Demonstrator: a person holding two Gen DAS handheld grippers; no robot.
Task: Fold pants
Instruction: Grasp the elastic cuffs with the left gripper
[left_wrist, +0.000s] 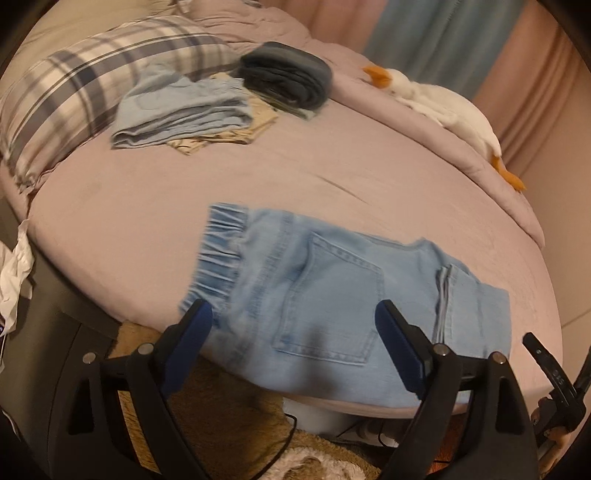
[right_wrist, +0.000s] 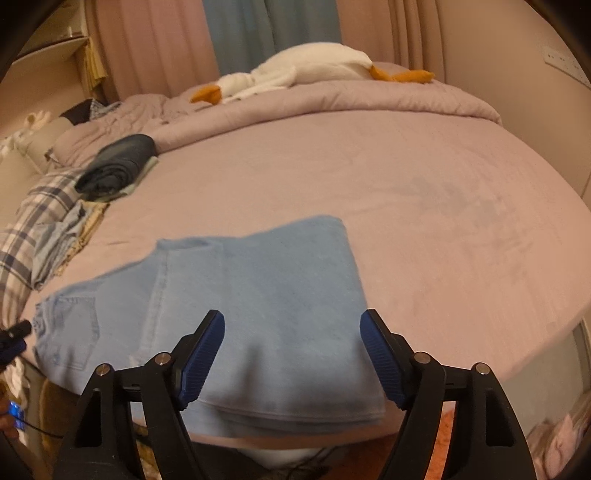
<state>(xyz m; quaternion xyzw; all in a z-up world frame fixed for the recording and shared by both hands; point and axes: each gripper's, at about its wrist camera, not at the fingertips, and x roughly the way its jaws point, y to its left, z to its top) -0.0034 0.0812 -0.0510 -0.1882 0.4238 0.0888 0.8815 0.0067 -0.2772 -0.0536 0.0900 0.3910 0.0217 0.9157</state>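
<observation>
The folded pants (left_wrist: 332, 306) lie lengthwise along the bed (left_wrist: 332, 177) edge, waistband leftward. Their near edge is hidden behind the left gripper (left_wrist: 295, 317) and right gripper (right_wrist: 291, 325), both spread and empty.

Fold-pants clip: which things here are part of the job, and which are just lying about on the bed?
Part of the job:
light blue jeans, folded near the bed's edge
left gripper, open
right gripper, open

Lying about:
folded clothes
dark folded garment
plaid pillow
toy goose

Light-blue denim pants (left_wrist: 332, 295) on a mauve bedsheet (left_wrist: 258, 184) — pillow (left_wrist: 74, 92) grey-and-white plaid.
</observation>
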